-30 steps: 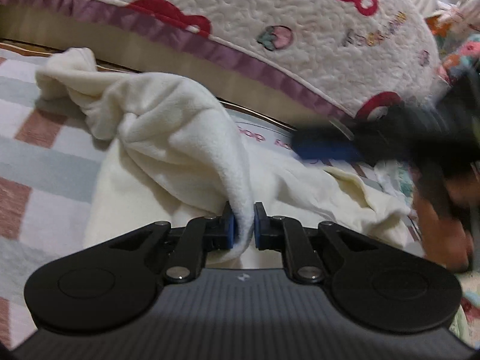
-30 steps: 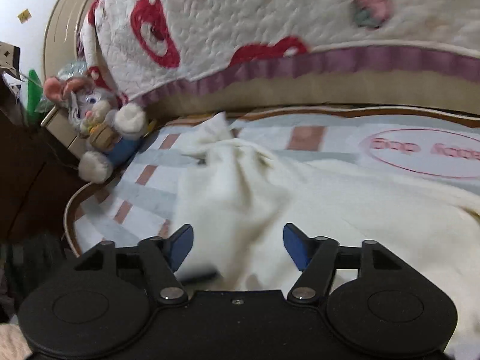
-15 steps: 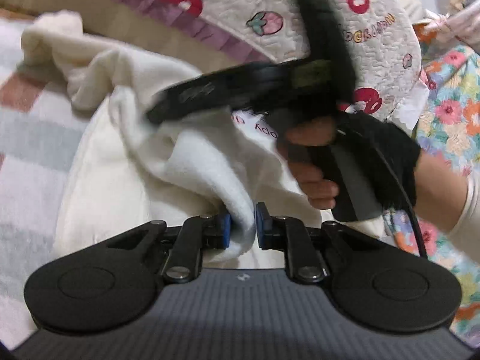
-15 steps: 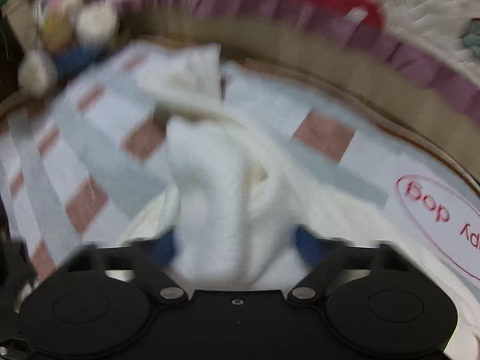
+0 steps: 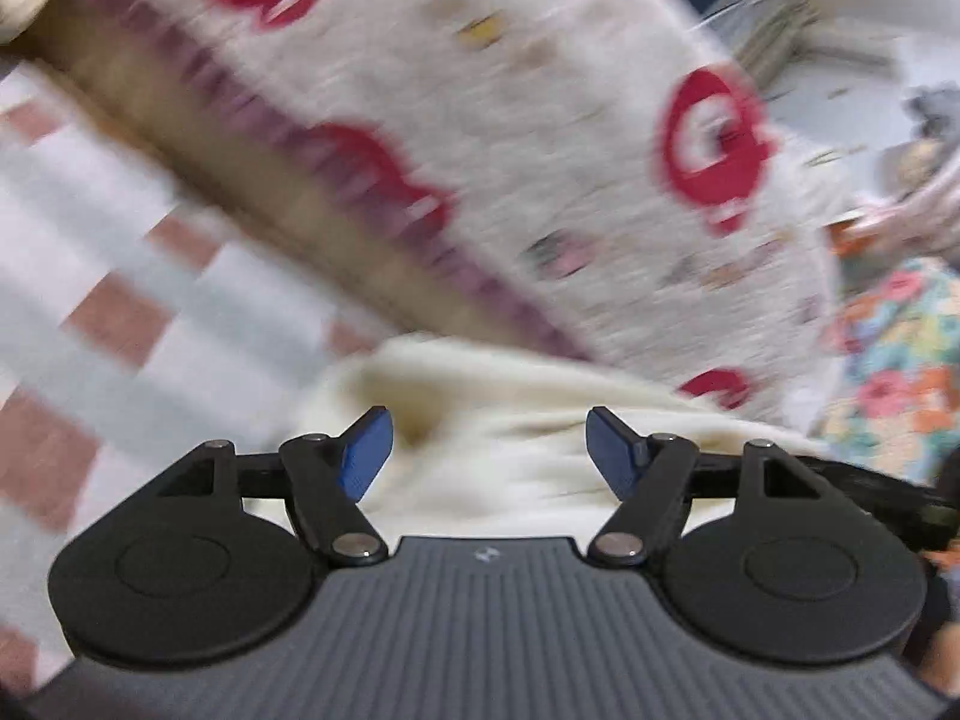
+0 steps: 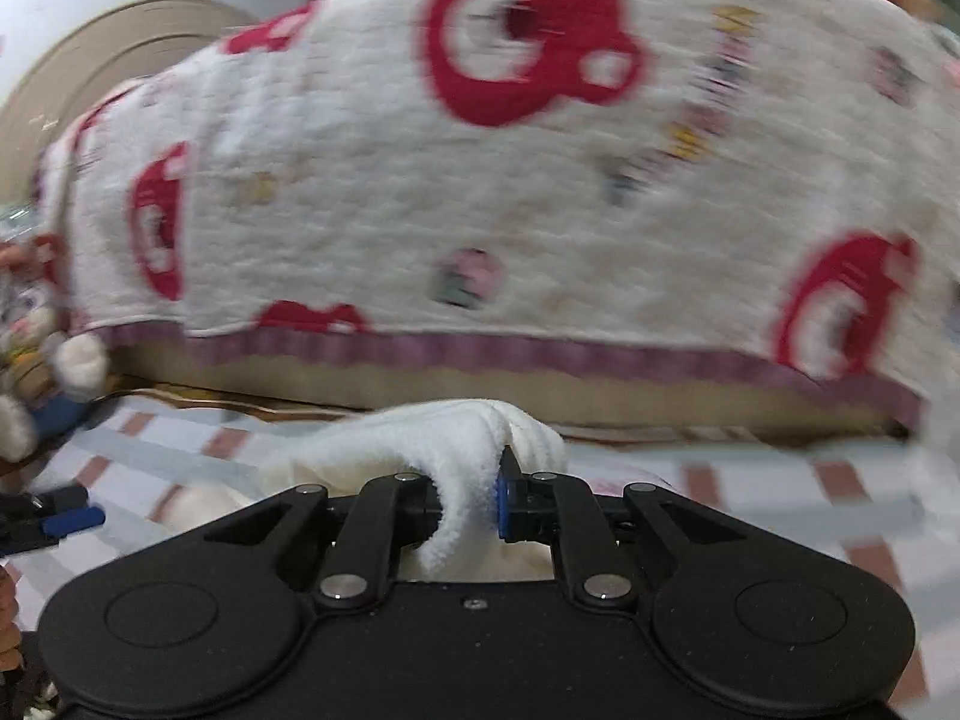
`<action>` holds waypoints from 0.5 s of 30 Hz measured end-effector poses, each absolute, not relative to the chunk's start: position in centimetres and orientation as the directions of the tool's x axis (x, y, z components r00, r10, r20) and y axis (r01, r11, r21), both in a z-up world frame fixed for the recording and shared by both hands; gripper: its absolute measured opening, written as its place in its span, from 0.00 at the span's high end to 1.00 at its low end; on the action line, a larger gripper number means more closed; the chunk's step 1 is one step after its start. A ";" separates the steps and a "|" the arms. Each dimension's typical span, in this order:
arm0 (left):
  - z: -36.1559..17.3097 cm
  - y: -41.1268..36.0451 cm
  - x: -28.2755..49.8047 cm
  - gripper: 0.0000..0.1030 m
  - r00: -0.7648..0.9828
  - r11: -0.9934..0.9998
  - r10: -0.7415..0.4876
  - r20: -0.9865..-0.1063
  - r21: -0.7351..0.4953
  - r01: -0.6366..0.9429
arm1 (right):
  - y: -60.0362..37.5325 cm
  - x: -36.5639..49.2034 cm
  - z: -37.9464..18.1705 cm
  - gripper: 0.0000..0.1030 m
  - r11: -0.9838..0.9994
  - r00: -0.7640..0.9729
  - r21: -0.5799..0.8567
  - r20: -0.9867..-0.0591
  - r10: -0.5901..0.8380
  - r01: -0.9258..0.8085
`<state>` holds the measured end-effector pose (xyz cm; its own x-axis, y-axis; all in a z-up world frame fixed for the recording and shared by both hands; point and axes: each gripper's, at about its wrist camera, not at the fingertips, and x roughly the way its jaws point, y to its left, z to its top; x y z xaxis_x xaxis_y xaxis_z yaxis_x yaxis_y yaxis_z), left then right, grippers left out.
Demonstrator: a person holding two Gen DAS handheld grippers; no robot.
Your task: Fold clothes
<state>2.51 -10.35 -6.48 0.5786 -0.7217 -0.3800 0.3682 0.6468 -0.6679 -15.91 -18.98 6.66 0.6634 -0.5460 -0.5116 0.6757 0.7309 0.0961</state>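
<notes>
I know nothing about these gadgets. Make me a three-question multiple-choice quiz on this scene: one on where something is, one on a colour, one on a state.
1. Where does the stuffed toy sit in the right wrist view?
A. at the far left edge, beside the quilt
B. on top of the quilt
C. between the gripper's fingers

2. What colour are the big shapes on the white quilt?
A. green
B. red
C. black

3. What is the state of the two grippers?
A. both open
B. left shut on cloth, right open
C. left open, right shut on cloth

Answers:
1 A: the toy shows at the left border, next to the quilt's end.
2 B: red shapes cover the quilt.
3 C: the left gripper has its blue pads wide apart with nothing pinched, while the right gripper pinches the cream garment.
</notes>
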 end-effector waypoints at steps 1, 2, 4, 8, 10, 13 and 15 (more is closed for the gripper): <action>-7.3 -10.6 2.6 0.32 0.569 0.659 -0.713 -0.410 -0.668 0.345 | -18.9 -17.3 6.8 0.87 0.708 0.642 0.087 -0.509 -0.573 0.701; -7.9 -10.8 2.6 0.32 0.556 0.663 -0.713 -0.428 -0.670 0.334 | -18.4 -18.5 7.1 0.87 0.684 0.622 0.064 -0.483 -0.616 0.727; -8.5 -11.4 2.3 0.32 0.530 0.662 -0.722 -0.445 -0.669 0.338 | -17.4 -20.7 8.0 0.87 0.620 0.572 0.024 -0.412 -0.709 0.784; -8.8 -12.8 1.6 0.31 0.499 0.674 -0.725 -0.476 -0.641 0.367 | -17.0 -24.8 8.2 0.87 0.478 0.427 -0.047 -0.377 -0.822 0.877; -9.2 -13.1 1.1 0.31 0.475 0.673 -0.729 -0.492 -0.641 0.369 | -17.9 -27.2 6.6 0.87 0.400 0.337 -0.050 -0.447 -0.828 0.915; -9.0 -14.4 0.6 0.31 0.440 0.673 -0.736 -0.515 -0.631 0.387 | -19.9 -31.3 3.0 0.82 0.216 0.147 -0.059 -0.557 -0.817 0.975; -8.1 -15.0 0.1 0.30 0.437 0.652 -0.755 -0.488 -0.626 0.428 | -21.1 -33.5 0.9 0.74 0.101 0.032 -0.076 -0.624 -0.780 0.992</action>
<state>0.07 -15.04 -8.06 0.4372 -0.7554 -0.4880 0.4278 0.6520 -0.6260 -33.50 -21.09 0.93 0.0316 -0.7804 -0.6245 0.9920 0.1011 -0.0761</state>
